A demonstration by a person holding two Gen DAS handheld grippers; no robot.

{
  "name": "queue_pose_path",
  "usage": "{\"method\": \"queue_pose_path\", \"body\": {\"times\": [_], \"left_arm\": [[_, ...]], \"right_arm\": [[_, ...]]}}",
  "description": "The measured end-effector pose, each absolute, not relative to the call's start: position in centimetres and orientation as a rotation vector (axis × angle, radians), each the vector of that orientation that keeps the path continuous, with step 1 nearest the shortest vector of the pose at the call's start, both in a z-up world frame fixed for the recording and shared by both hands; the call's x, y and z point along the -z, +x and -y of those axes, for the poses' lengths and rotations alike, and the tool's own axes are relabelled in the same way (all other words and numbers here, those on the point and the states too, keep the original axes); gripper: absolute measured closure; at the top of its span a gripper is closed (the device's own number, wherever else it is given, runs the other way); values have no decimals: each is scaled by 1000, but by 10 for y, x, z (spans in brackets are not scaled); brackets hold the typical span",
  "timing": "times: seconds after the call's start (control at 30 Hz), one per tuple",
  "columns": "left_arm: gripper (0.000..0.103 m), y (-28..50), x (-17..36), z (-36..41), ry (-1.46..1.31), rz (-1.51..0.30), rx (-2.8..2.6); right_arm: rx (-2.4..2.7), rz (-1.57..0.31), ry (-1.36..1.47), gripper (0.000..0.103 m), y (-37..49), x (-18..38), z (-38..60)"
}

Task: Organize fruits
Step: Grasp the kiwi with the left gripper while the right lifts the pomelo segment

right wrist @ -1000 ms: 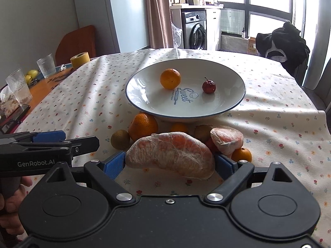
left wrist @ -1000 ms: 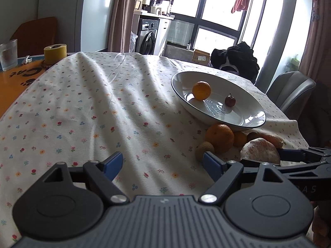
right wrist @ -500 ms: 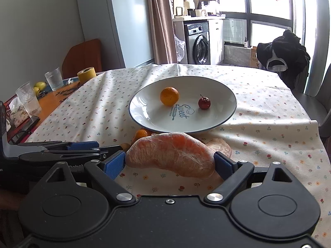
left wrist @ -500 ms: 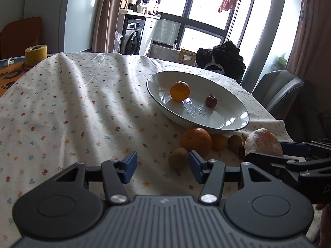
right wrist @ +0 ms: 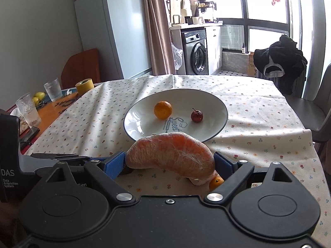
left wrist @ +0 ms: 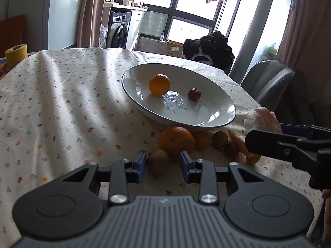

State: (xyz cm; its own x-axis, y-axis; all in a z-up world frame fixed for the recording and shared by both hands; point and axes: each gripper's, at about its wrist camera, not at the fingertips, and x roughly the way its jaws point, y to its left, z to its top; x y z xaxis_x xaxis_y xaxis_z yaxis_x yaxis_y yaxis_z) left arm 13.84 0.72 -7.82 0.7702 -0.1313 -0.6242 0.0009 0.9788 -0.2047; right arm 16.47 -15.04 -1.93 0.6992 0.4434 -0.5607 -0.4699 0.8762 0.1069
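A table draped in a floral tablecloth [left wrist: 62, 107] is seen, and on it, toward the far right in the left wrist view, a wide white plate [left wrist: 132, 95] is set, holding a small orange [left wrist: 159, 84] and a little dark red fruit [left wrist: 194, 94]. Just near of the plate rim a cluster of loose fruit lies on the cloth: a larger orange [left wrist: 176, 140], a smaller orange fruit [left wrist: 201, 140], two brown kiwi-like fruits [left wrist: 158, 161], and another small red one [left wrist: 231, 149]. A large peeled pomelo segment [right wrist: 171, 155] is clamped end to end between the blue pads of the right gripper [right wrist: 170, 164], held above the cloth just near of the plate. It is judged light but soft and easily burst, its thin membrane prone to tearing, so gentle pressure across its thick middle would suit it better than a pinch at the tapering tips. The left gripper [left wrist: 163, 163] is held with its jaws parted and empty, one brown fruit lying between the pads with a gap showing on each side. That fruit is judged firm and slightly rough-skinned, best gripped across its widest part.
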Motion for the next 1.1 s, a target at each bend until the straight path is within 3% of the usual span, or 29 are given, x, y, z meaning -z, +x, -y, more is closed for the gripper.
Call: {"method": "queue_pose_path", "body": {"times": [0.07, 1.1], "left_arm": [[81, 138, 76, -8, -186, -696, 52], [81, 152, 24, -6, -151, -575, 32]], "right_arm": [[-513, -610, -41, 15, 167, 20, 151], [-512, -596, 10, 15, 208, 22, 161]]}}
